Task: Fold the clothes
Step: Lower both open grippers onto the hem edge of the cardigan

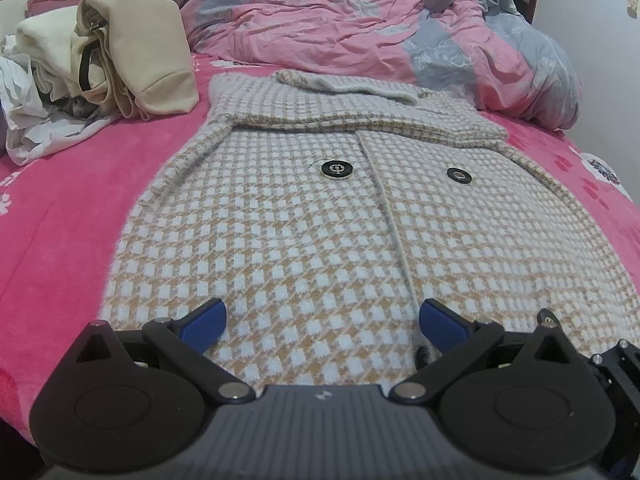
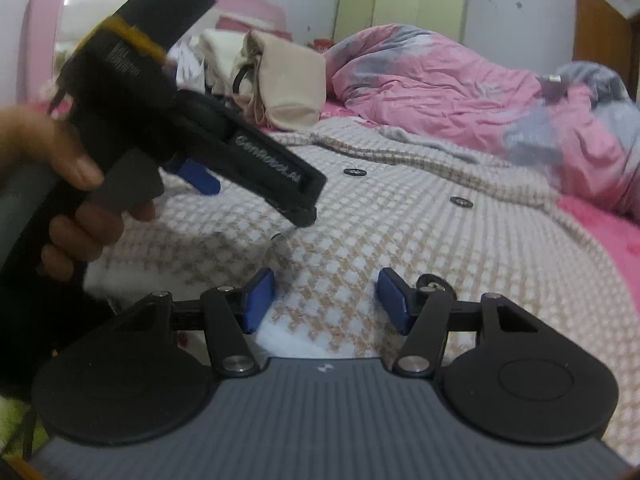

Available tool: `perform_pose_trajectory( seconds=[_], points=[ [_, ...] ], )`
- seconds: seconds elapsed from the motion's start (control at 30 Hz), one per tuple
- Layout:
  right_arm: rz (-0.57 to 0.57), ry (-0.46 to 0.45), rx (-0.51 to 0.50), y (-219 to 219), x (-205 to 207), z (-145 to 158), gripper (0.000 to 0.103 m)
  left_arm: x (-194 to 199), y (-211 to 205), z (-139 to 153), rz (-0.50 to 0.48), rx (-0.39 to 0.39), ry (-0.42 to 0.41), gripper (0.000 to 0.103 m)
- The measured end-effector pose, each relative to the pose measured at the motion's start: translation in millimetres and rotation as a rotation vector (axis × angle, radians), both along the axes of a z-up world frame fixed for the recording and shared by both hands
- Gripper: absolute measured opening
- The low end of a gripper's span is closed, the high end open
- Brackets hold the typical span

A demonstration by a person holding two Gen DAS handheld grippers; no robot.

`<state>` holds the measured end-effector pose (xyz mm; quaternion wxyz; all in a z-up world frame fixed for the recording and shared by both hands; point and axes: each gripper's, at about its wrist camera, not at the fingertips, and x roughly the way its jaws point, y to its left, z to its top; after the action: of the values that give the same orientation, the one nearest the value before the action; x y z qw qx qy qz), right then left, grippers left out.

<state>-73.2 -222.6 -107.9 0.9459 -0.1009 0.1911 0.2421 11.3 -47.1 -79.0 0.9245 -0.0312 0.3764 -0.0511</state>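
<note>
- Houndstooth coat (image 1: 304, 216) lay flat, sleeves folded across, on pink bedsheet (image 1: 80, 216).
- Left gripper (image 1: 322, 322) hovered over hem, jaws wide, empty.
- Right gripper (image 2: 326, 300) likewise wide, empty.

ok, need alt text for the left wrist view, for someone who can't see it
A tan-and-white checked coat lies flat, front up, on a pink bed sheet, its sleeves folded across the chest and two black buttons showing. The left gripper hovers open over its near hem. Behind lie a rumpled pink-and-grey duvet and a pile of beige clothes.
</note>
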Motion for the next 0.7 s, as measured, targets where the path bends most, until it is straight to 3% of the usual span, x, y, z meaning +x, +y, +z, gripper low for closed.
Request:
perform_pose_trajectory(
  seconds=[0.3, 0.5, 0.7],
  points=[
    [0.016, -0.009, 0.050, -8.1, -0.5, -7.6, 0.059, -15.0, 9.8, 1.3, -0.020, -0.035, -0.057, 0.103],
    [0.021, -0.003, 0.068, -10.9, 1.7, -9.2, 0.059, -46.8, 28.9, 6.8, -0.031, -0.095, -0.123, 0.103],
    [0.020, 0.002, 0.064, -10.2, 0.1, -8.3, 0.060, -80.3, 52.0, 6.9, -0.025, -0.069, -0.118, 0.103]
  ],
)
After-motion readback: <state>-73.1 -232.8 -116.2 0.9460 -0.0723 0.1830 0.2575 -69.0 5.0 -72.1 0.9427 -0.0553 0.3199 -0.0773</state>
